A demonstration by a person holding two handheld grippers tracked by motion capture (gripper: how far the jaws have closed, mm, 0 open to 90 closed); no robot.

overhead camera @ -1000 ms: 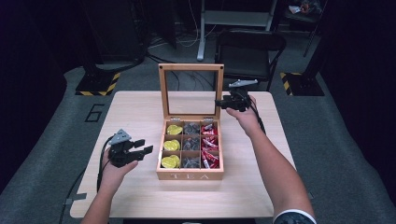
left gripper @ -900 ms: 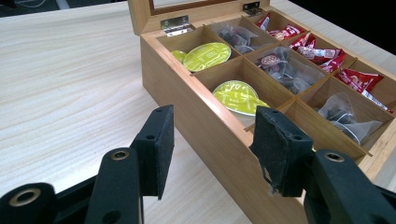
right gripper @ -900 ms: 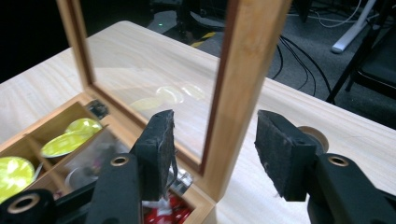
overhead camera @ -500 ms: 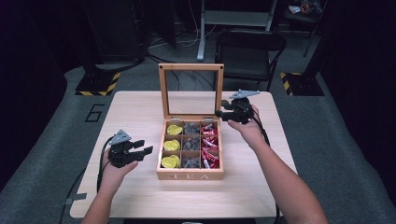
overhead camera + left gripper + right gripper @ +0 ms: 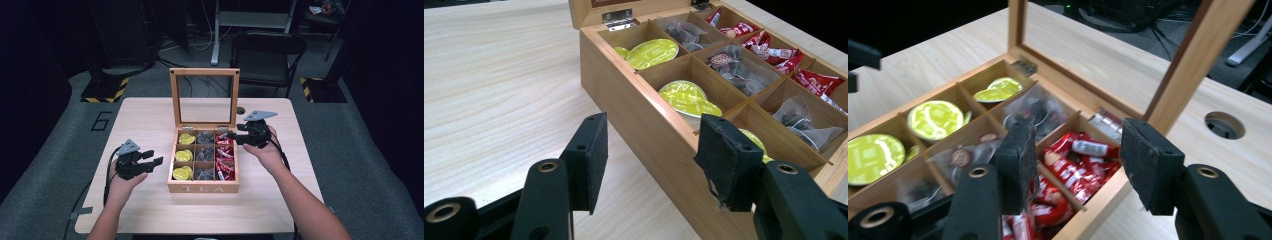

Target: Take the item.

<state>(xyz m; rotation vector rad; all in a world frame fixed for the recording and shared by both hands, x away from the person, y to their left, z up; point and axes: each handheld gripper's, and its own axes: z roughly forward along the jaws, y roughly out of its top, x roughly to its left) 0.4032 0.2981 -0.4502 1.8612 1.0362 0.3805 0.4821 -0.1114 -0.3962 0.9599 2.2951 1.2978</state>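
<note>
Tea box: mid-table, glass lid upright.
Left gripper: jaws wide, empty — just beside box's left wall.
Right gripper: jaws wide, empty — above red sachets.

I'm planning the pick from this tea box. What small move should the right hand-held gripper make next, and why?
Probably ease the right hand-held gripper down toward the red packets: its jaws are open and empty, poised just above that column of the open tea box.
</note>
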